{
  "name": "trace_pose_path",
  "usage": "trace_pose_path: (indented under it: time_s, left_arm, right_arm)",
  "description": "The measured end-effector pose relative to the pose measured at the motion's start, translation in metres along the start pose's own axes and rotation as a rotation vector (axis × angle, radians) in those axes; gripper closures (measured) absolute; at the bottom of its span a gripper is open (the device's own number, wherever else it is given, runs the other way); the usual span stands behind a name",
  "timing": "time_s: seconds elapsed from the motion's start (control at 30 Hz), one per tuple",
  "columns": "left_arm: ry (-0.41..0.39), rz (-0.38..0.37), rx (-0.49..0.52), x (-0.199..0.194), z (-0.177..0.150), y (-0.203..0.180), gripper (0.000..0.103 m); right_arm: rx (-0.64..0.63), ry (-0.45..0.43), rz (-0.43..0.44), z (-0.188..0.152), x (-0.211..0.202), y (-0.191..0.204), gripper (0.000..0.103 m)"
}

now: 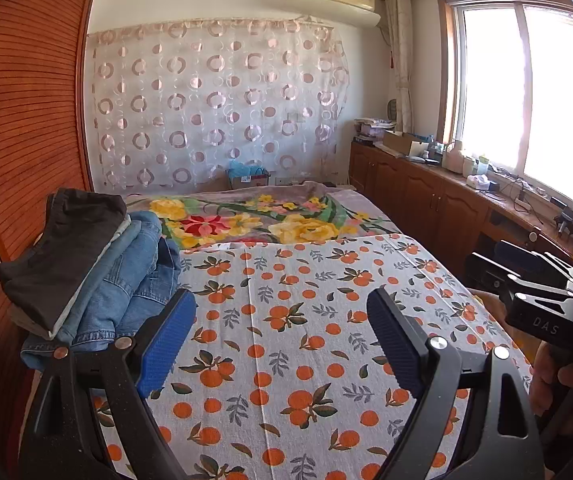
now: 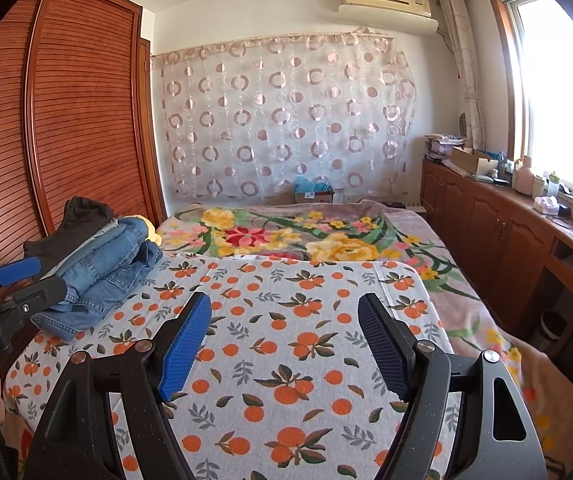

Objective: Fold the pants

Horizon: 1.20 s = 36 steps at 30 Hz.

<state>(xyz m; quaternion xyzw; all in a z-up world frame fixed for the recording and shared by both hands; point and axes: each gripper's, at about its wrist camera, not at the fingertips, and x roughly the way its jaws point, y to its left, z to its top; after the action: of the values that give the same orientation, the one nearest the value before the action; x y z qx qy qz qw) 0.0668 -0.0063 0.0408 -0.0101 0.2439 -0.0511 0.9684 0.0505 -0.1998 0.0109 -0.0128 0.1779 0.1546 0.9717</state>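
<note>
A stack of folded pants lies at the left edge of the bed, dark pants (image 1: pixel 66 248) on top of blue jeans (image 1: pixel 134 284); the right wrist view shows the same stack (image 2: pixel 106 264). My left gripper (image 1: pixel 282 300) is open over the orange-print cloth (image 1: pixel 286 360), nothing between its blue pads, with the stack just left of its left finger. My right gripper (image 2: pixel 284 304) is also open and empty above that cloth (image 2: pixel 286 380). Each gripper shows at the edge of the other's view: the right one (image 1: pixel 490 270), the left one (image 2: pixel 34 280) beside the stack.
A floral blanket (image 2: pixel 286 236) covers the far half of the bed. A slatted wooden wardrobe (image 2: pixel 66 120) stands close on the left. Low wooden cabinets (image 2: pixel 506 224) with clutter on top run under the window on the right. A hand (image 1: pixel 554 372) holds the right gripper.
</note>
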Motion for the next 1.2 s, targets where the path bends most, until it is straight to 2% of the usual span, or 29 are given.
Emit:
trace_pose_path:
  time_s: [1.2]
  left_arm:
    - [0.001, 0.002, -0.003, -0.0013, -0.0015, 0.0022, 0.015]
  right_arm:
    - [0.001, -0.006, 0.007, -0.0051, 0.0025, -0.0053, 0.025]
